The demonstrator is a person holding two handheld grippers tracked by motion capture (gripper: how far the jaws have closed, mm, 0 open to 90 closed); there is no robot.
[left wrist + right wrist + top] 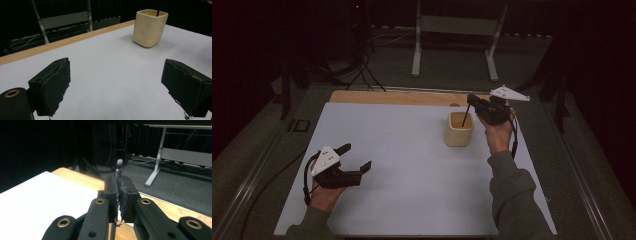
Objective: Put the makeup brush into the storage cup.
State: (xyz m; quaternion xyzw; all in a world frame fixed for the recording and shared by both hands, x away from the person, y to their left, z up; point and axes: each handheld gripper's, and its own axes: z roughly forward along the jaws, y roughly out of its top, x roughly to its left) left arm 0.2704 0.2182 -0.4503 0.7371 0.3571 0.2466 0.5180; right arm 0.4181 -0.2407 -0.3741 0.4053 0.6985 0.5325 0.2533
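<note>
A cream square cup [459, 131] [149, 27] stands on the white mat [402, 165] toward the back right. My right gripper [474, 101] [120, 183] hovers just above and beside the cup's right rim, shut on a thin black brush [465, 116]. The brush's handle slants down into the cup [158, 12], and its greyish tuft [119, 164] sticks out past the jaws. My left gripper [357, 156] [116, 75] rests low over the mat's front left, open, with nothing between its pads [53, 85].
A wooden strip [402, 97] runs along the mat's far edge. Behind the table, a metal-framed stand [457, 30] and cables [362, 70] sit on the dark floor. Bare mat lies between the two grippers.
</note>
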